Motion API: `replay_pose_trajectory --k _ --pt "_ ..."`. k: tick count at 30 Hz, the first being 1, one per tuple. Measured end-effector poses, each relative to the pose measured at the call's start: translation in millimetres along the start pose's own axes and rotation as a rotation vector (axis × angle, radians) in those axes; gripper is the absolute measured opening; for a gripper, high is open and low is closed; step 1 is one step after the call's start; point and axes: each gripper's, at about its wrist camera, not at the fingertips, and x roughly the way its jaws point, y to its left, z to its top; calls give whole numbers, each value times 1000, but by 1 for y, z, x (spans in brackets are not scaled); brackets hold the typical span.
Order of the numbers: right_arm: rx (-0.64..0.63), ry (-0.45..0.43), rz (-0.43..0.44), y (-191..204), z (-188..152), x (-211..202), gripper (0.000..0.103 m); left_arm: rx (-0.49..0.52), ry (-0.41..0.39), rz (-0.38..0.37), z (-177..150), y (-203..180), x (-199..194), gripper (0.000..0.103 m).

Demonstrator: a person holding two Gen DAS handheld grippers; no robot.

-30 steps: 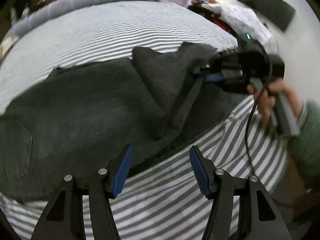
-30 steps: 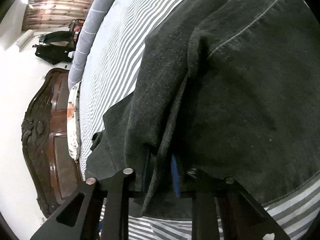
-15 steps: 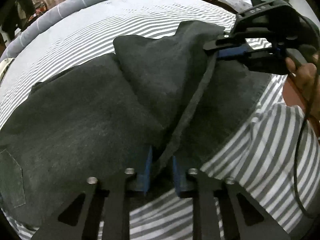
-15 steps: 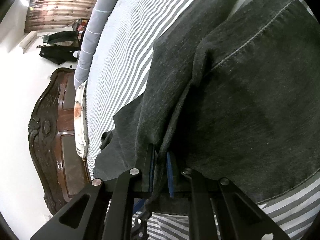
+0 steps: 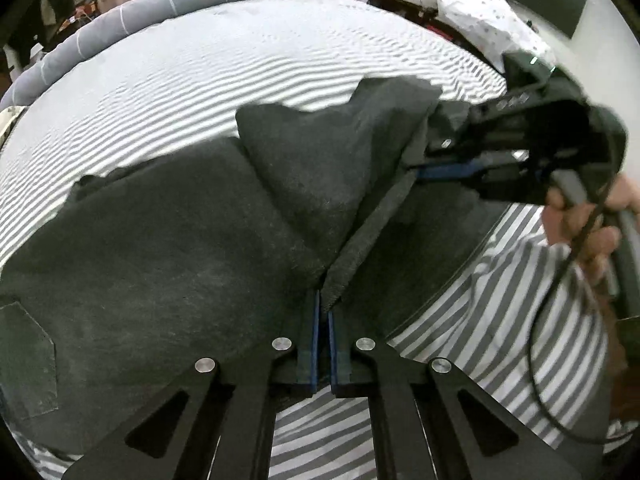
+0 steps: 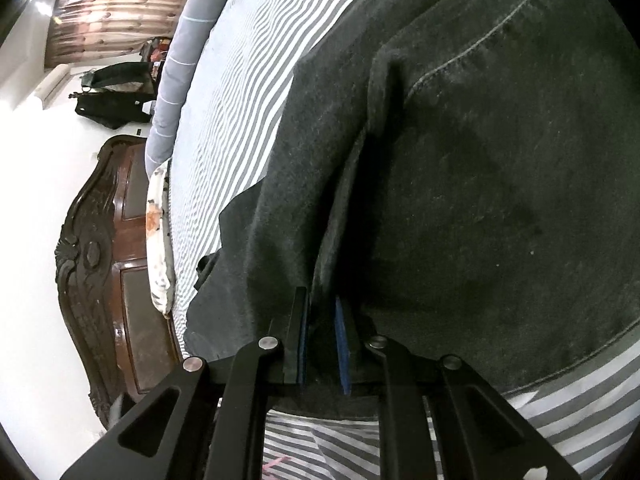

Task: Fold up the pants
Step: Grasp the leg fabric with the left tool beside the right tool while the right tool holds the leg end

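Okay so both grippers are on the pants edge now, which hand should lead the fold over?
Probably the right. The right gripper pinches the raised corner of the pants, already lifted off the striped bed. The left gripper grips low at the near edge.

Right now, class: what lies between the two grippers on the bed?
The left wrist view shows a raised hem of the pants running from the left gripper to the right gripper; both are shut on it.
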Motion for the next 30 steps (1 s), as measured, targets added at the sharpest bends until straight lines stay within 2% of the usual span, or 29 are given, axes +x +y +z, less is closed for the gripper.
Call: replay_pose_trajectory --k 10,13,19,20,25,30 --pt "72 -102 29 5 47 -5 14 -17 -86 -42 15 8 -34 3" --pt "94 -154 4 4 71 -13 14 -25 -97 -49 17 9 -38 3" --pt "152 -181 -65 -6 106 -12 9 -60 -99 -70 22 12 -36 3" --pt "156 -182 -78 -6 109 -12 6 -60 -99 -66 22 12 -36 3" --pt "125 -188 -104 8 114 -21 5 -56 -103 -65 23 10 -35 3" --pt "64 -242 -104 33 116 -51 4 -45 -116 -71 28 9 -35 3"
